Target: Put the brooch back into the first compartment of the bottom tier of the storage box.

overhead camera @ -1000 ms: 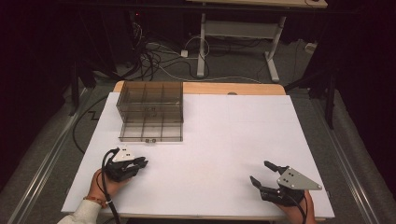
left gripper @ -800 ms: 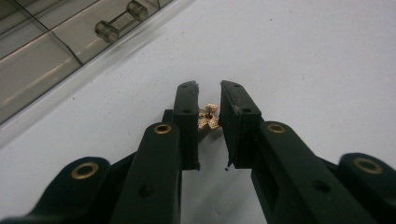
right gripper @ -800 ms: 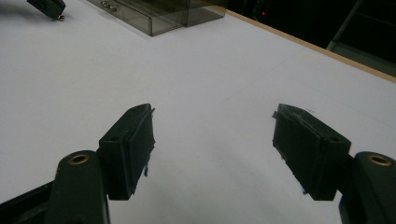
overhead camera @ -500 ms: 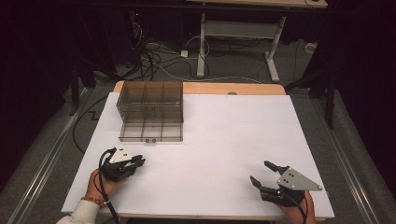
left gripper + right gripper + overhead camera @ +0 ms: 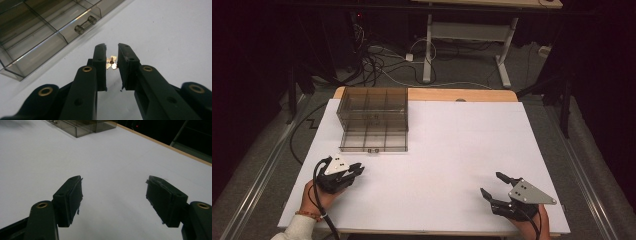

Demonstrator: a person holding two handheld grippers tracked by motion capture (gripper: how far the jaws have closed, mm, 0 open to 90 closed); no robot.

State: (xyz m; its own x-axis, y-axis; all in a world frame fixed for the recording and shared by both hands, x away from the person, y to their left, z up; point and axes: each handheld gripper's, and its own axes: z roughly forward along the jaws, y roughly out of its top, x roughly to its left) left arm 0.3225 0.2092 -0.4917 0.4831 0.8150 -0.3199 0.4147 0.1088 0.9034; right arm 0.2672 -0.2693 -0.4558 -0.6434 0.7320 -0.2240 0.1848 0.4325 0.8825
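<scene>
Left gripper view showed my left gripper [image 5: 111, 48] pinching a tiny gold charm [image 5: 111, 62] over the white tabletop [image 5: 162, 30], near its front left corner. From the high view the charm was too small to make out. I judged a gentle, steady squeeze best, carrying it level to the open drawer [image 5: 37, 50] beyond. My right gripper [image 5: 115, 180] sat spread, empty.

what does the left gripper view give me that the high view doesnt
Left gripper view: a small gold flower-shaped piece between the jaws of the left tongs, apparently pinched, and the bar handle on the pulled-out drawer.
High view: the right tongs with jaws apart near the table's front right corner, cables on the floor and a desk frame beyond the table.
Both: the smoky drawer box with its drawer open, the white tabletop and the left tongs.
</scene>
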